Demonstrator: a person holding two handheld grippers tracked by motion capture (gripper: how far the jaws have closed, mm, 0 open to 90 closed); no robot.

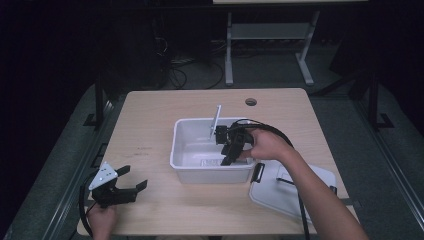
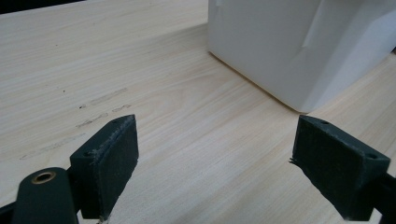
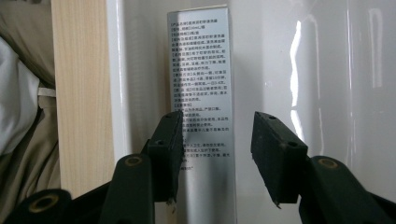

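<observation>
Right gripper (image 3: 217, 126): hovering inside a white bin (image 1: 175, 150), jaws parted moderately, gripping nothing, straddling a slim silver box (image 3: 201, 60). Lying flat on the bin floor, just beside one wall, printed face up, long side running away from the jaws. One jaw overlapping the box's edge, the other standing off the far edge; whether touching, cannot tell.

Judging the handling: likely light, thin cardboard, stiff along its length but easy to dent across the broad faces. Glossy face probably slippery. Best taking hold across the two narrow long edges, near the middle, squeezing gently. Wall so close on one side possibly crowding that jaw.

Also in the bin, seen from above: a thin pale flat piece (image 1: 216, 120) leaning up against the far wall, poking above the rim; too small to identify. Otherwise looking bare.

Left gripper (image 1: 134, 177): resting near the table's (image 1: 150, 125) front left corner, jaws spread wide, empty, pointing toward the bin's outer wall, well apart from it.

Lying on the table right of the bin: a white lid (image 1: 280, 195), partly under the person's right forearm.
</observation>
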